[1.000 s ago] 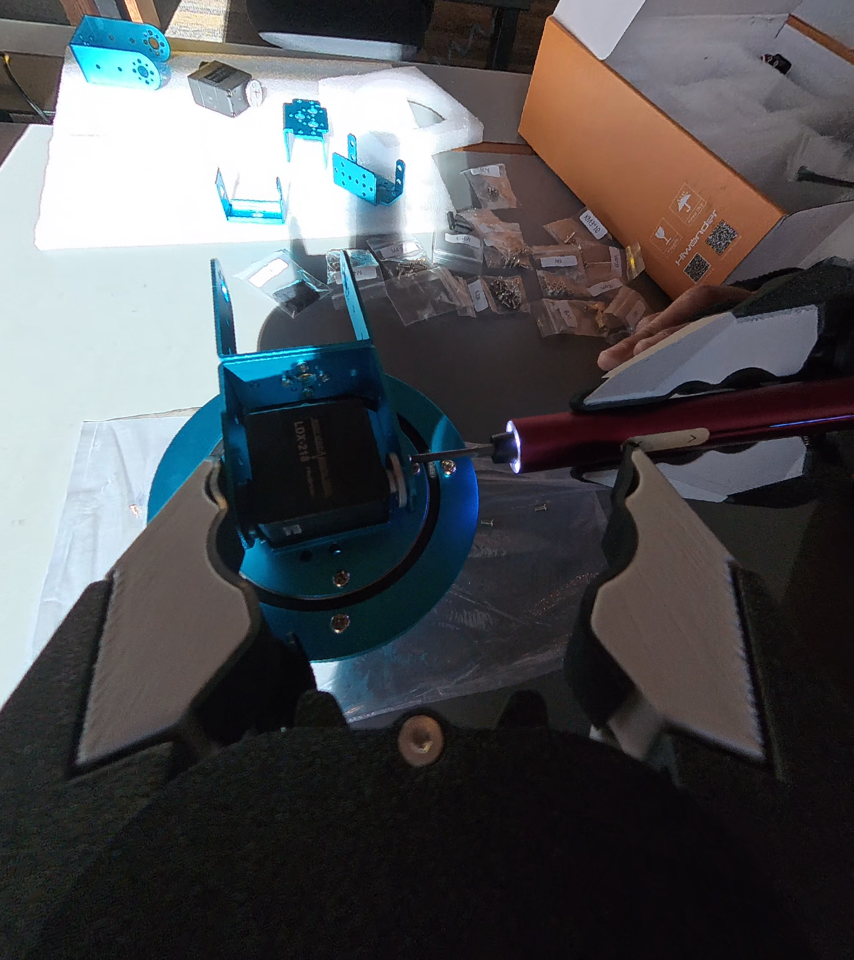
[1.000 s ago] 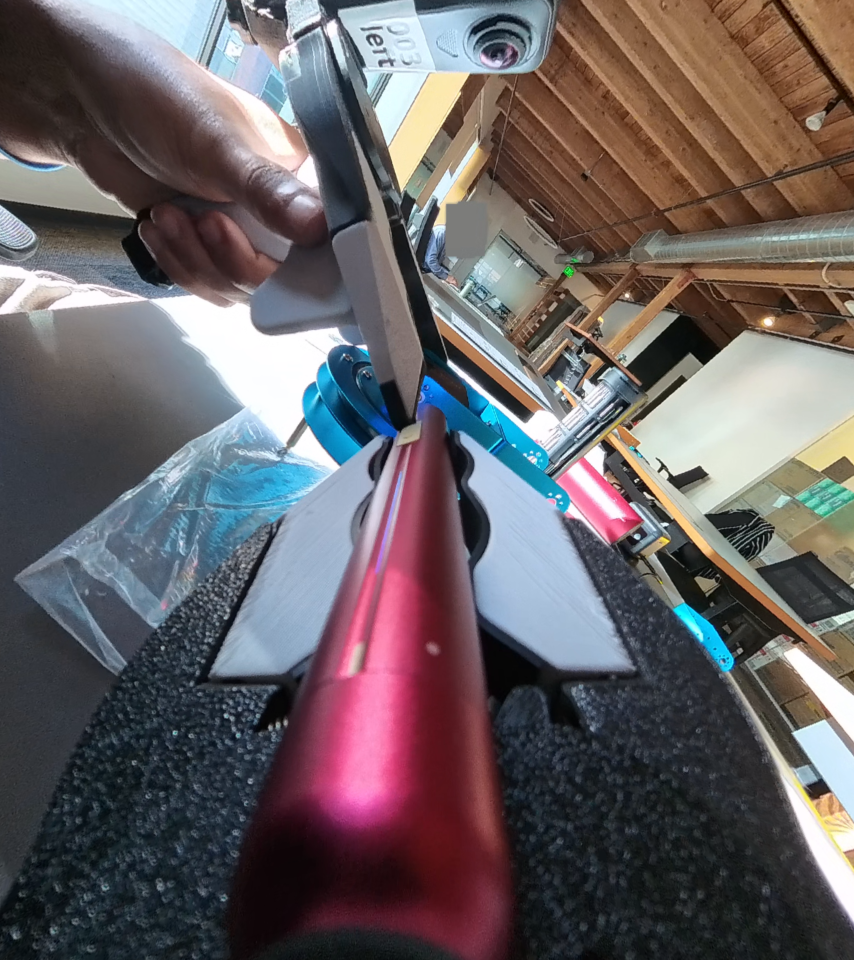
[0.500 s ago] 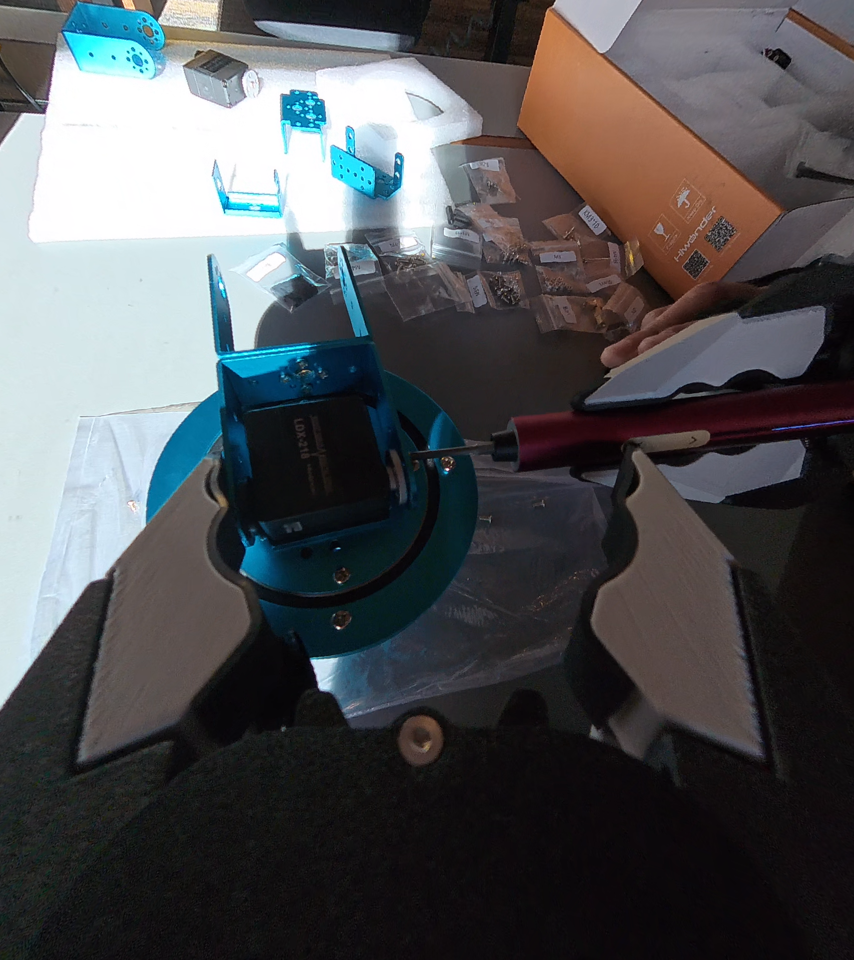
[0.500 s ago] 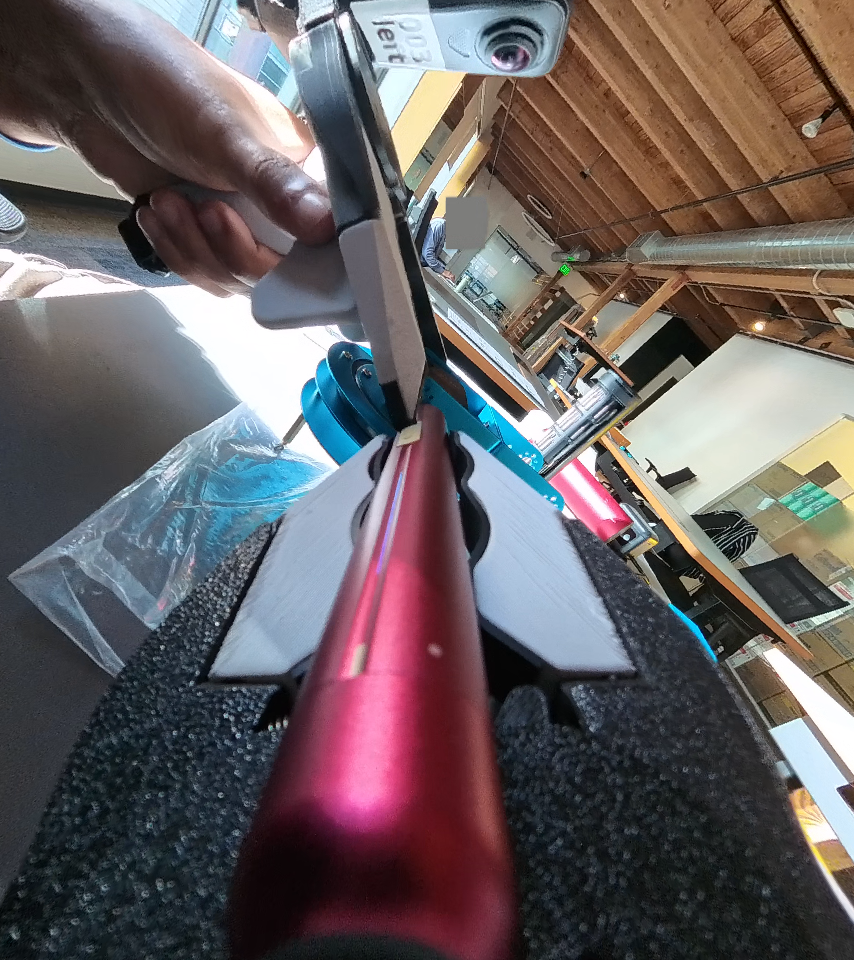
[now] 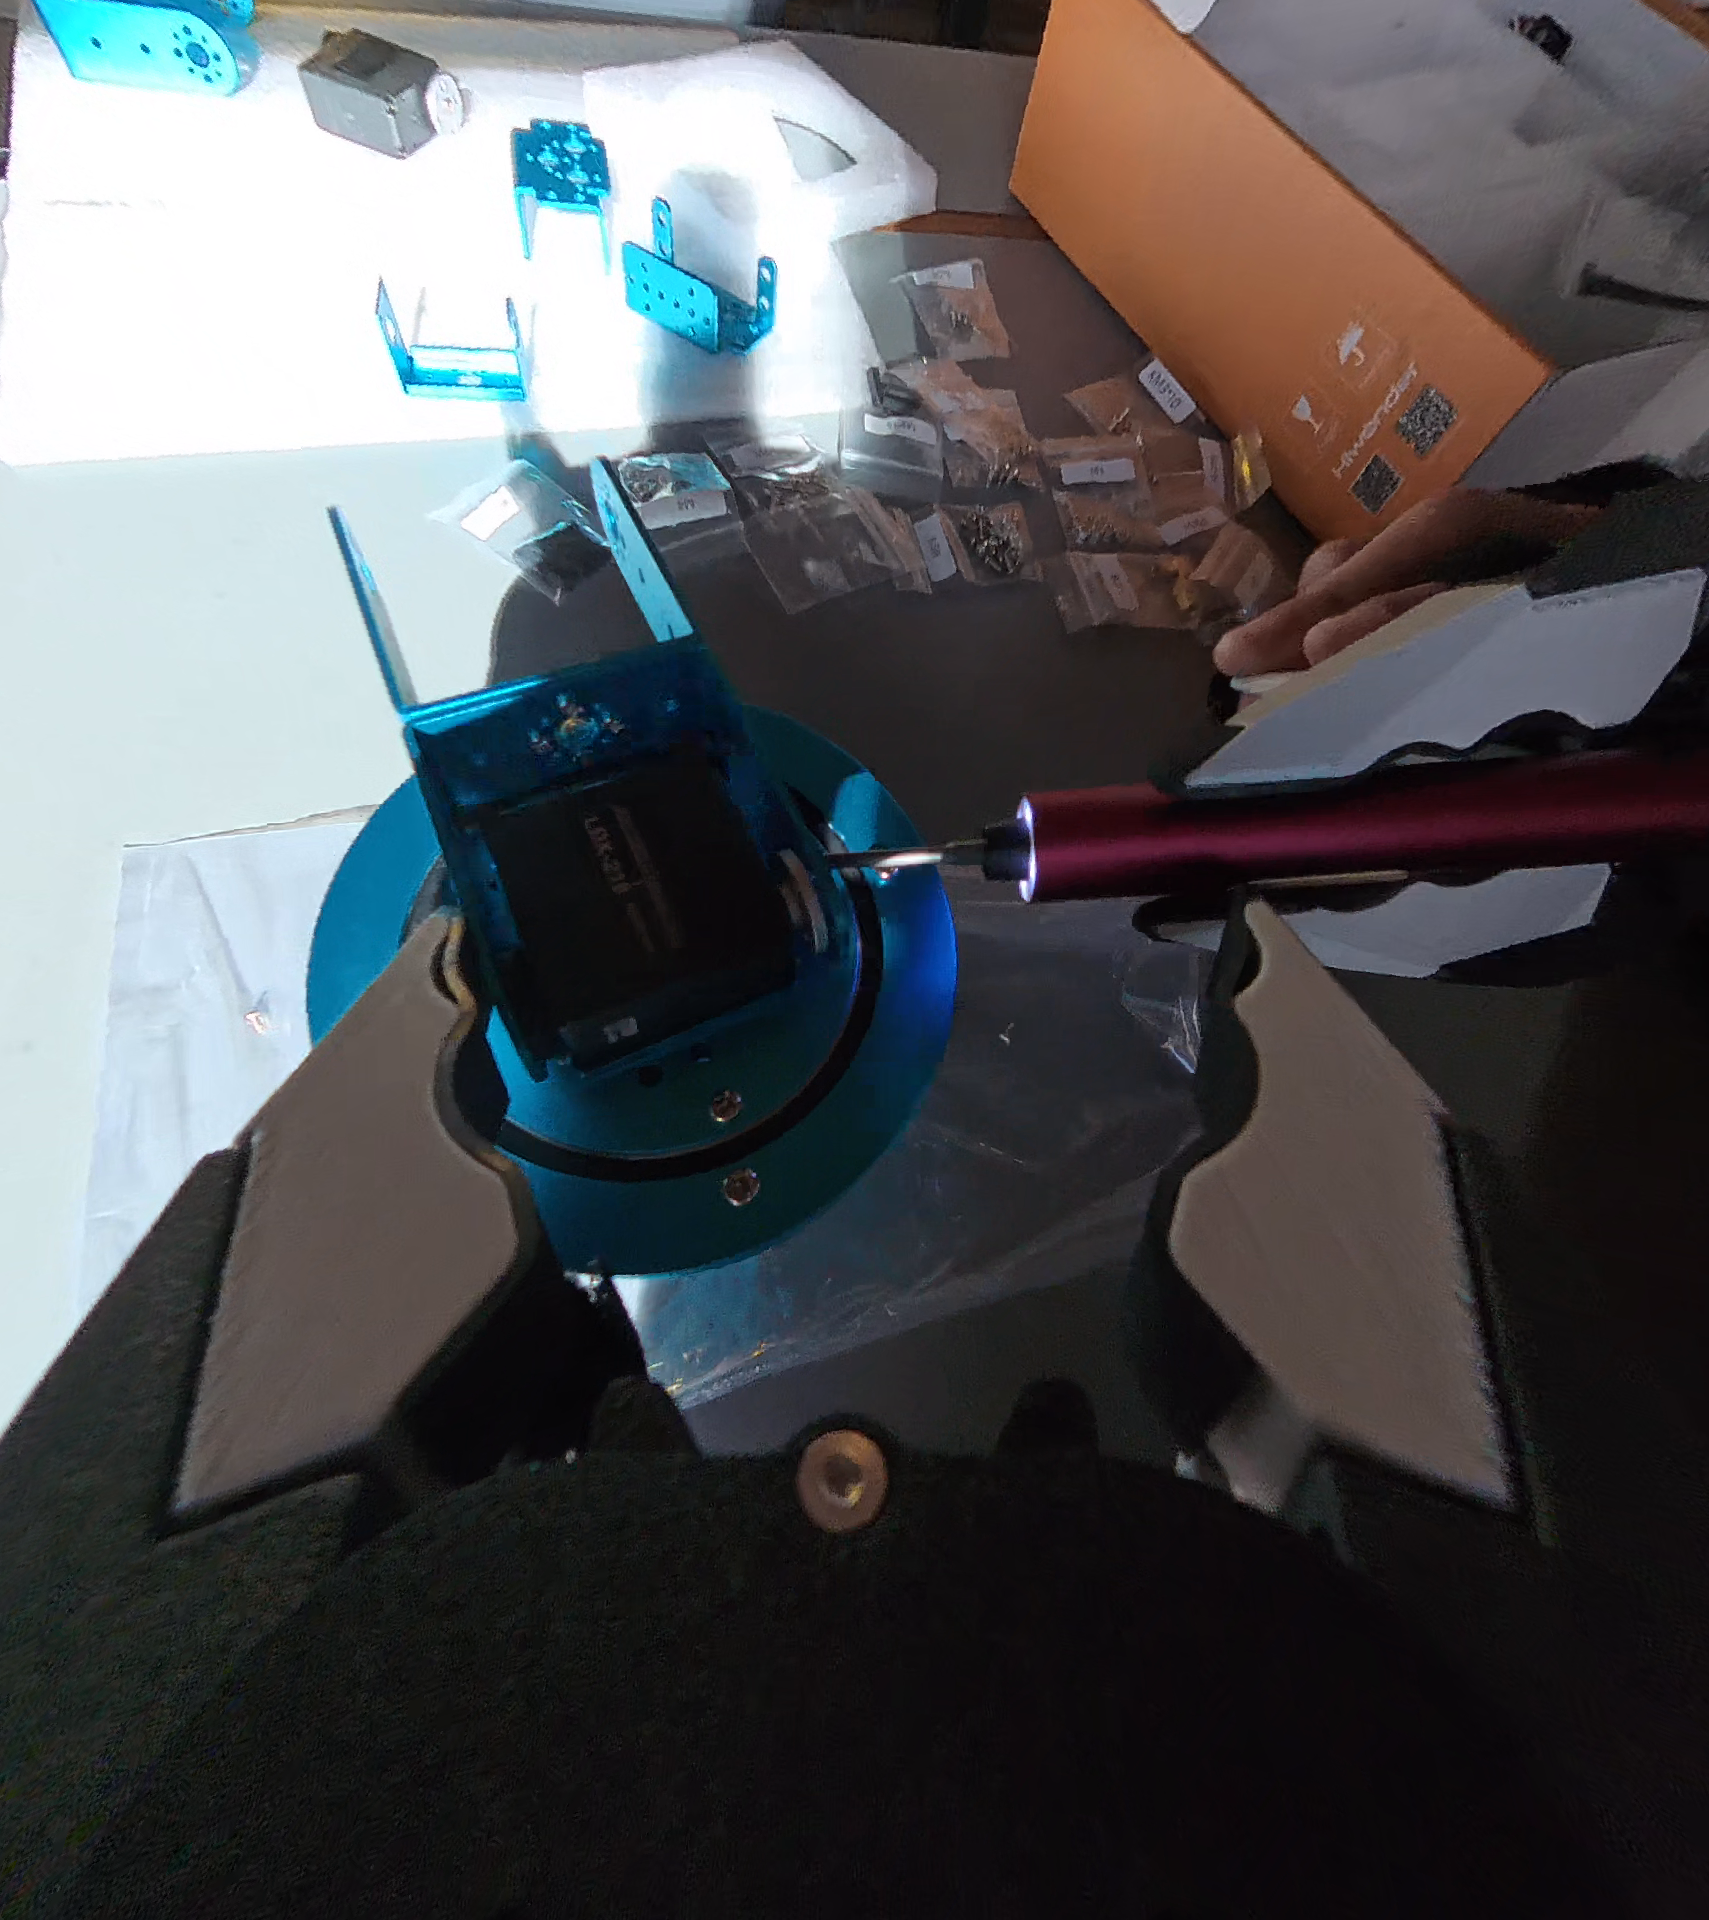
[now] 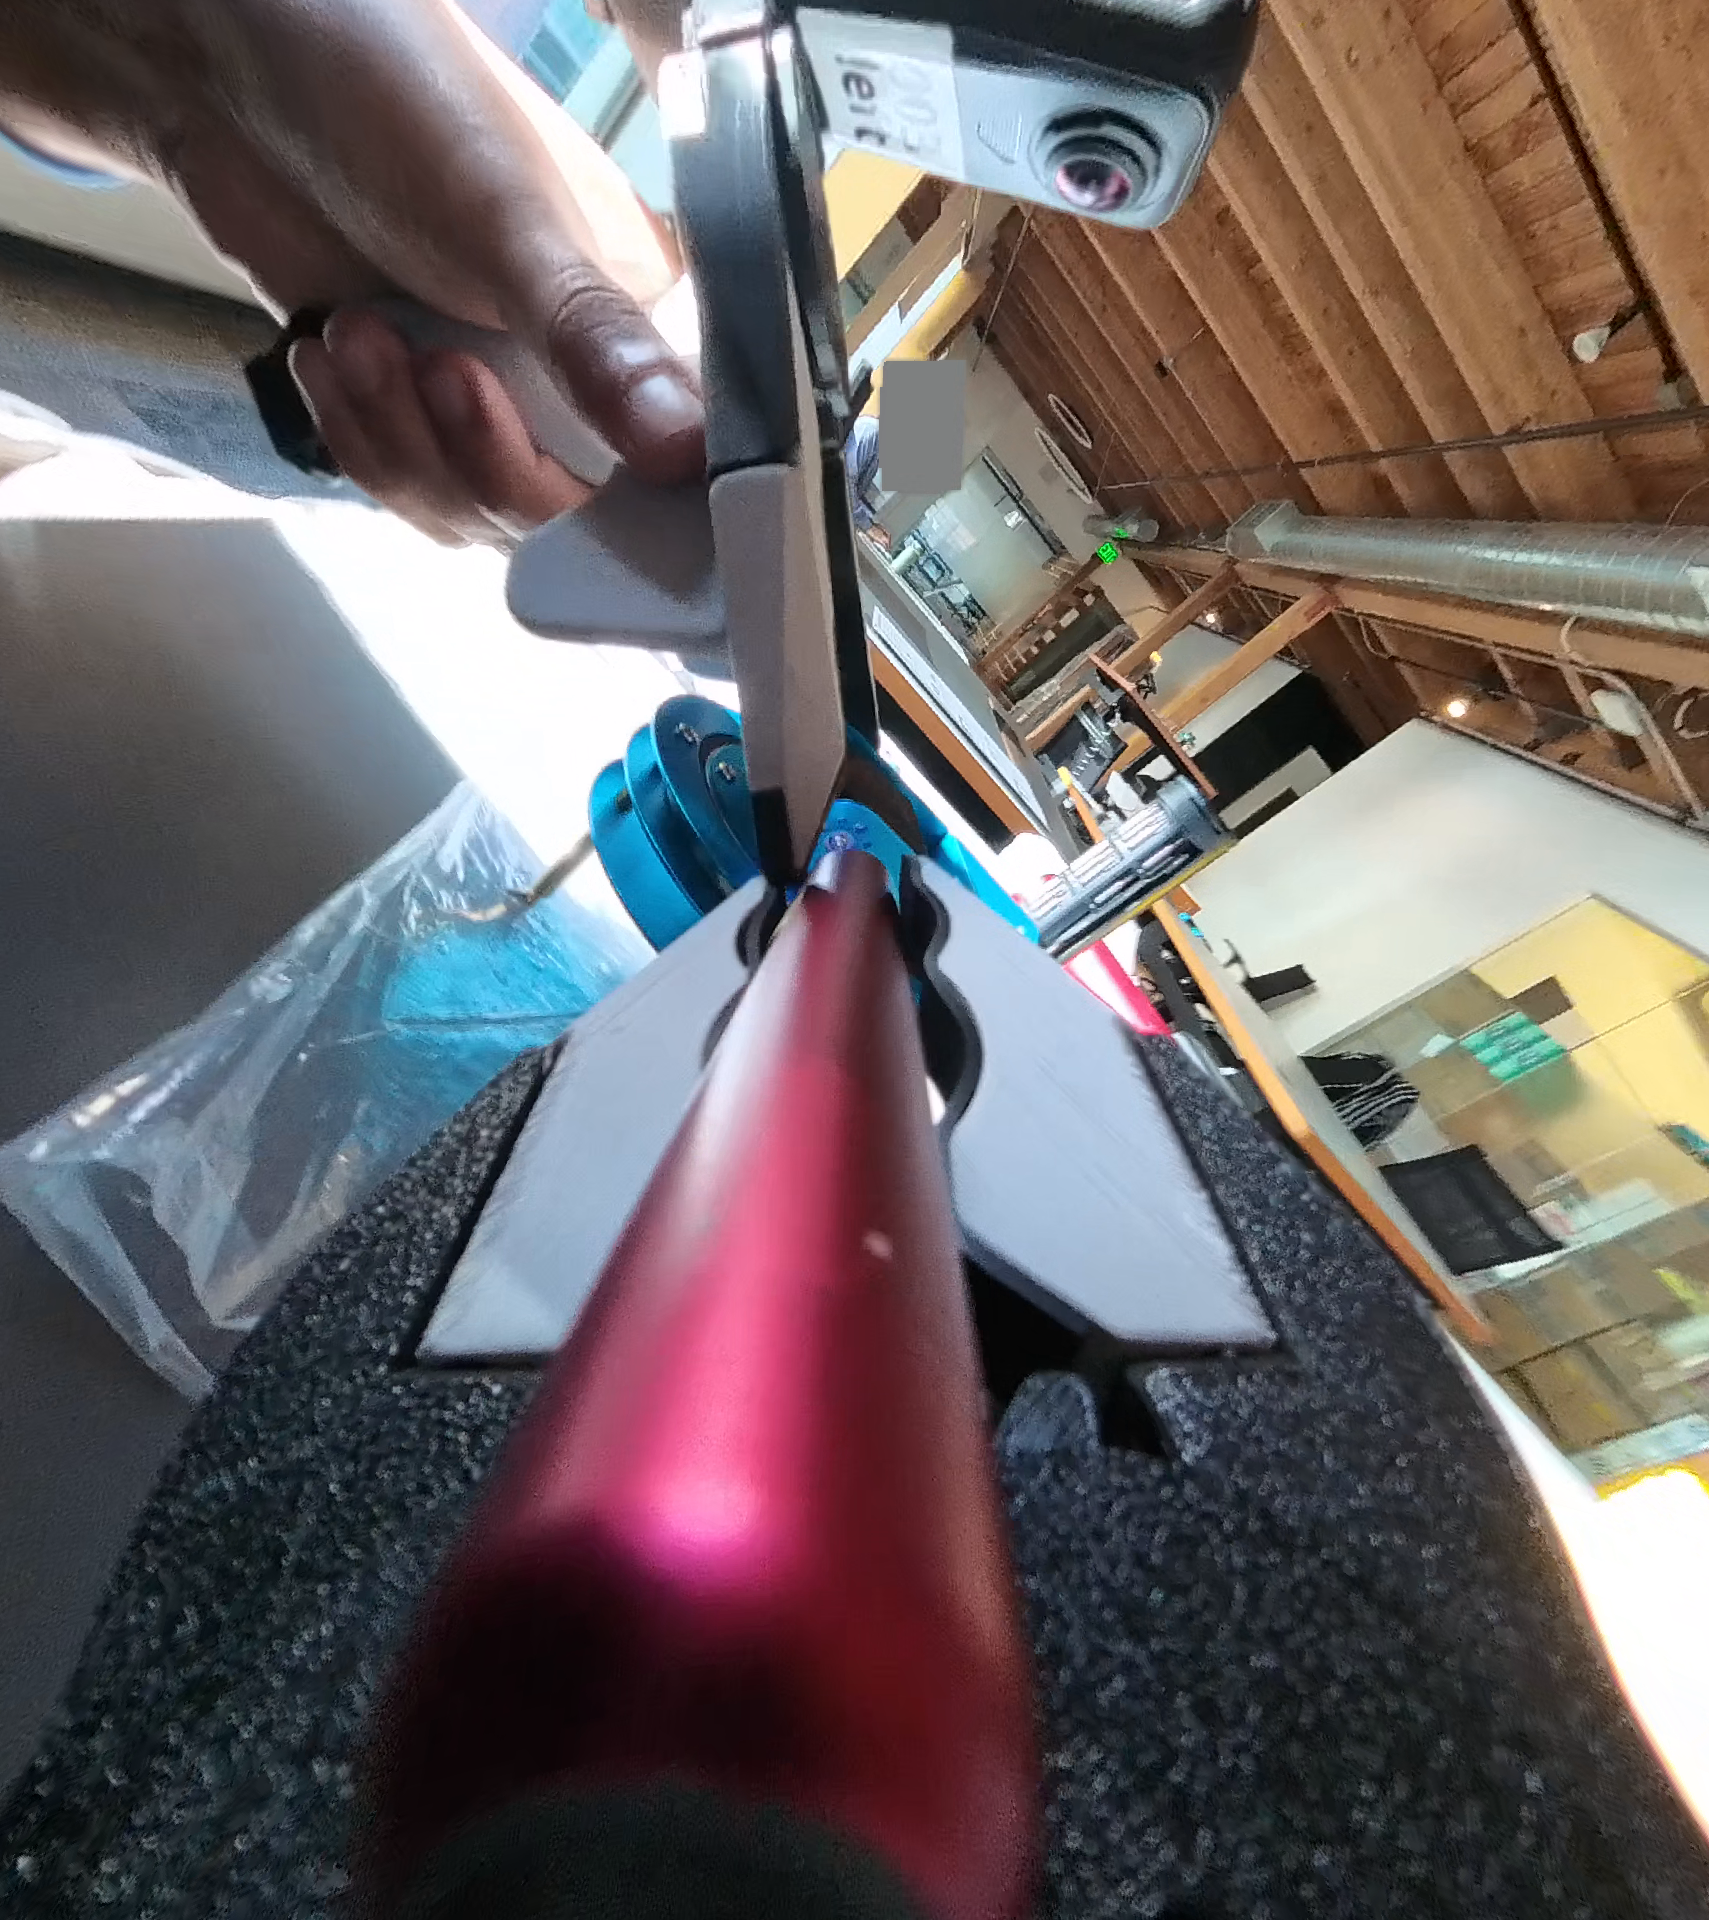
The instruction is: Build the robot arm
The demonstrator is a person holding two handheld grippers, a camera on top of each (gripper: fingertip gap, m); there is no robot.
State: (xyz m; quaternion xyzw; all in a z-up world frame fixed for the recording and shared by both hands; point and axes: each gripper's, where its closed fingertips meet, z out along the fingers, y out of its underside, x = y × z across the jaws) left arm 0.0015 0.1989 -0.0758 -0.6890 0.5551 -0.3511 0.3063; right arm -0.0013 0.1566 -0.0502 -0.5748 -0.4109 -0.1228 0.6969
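A black servo sits in a blue bracket on a round blue base. My left gripper is open around this assembly, with its left finger against the bracket's lower corner. My right gripper is shut on a dark red electric screwdriver. In the left wrist view the screwdriver comes in from the right with its tip light on. Its bit touches the servo's right side. The right wrist view shows the blue base and the left gripper held by a hand.
A clear plastic bag lies under the base. Several small bags of screws lie behind it. An open orange box stands at the back right. Loose blue brackets, a grey servo and white foam lie at the back.
The screwdriver's tip light was on, went off half a second ago and is on again. The screwdriver has risen slightly against the servo's side. My left gripper stays open around the assembly.
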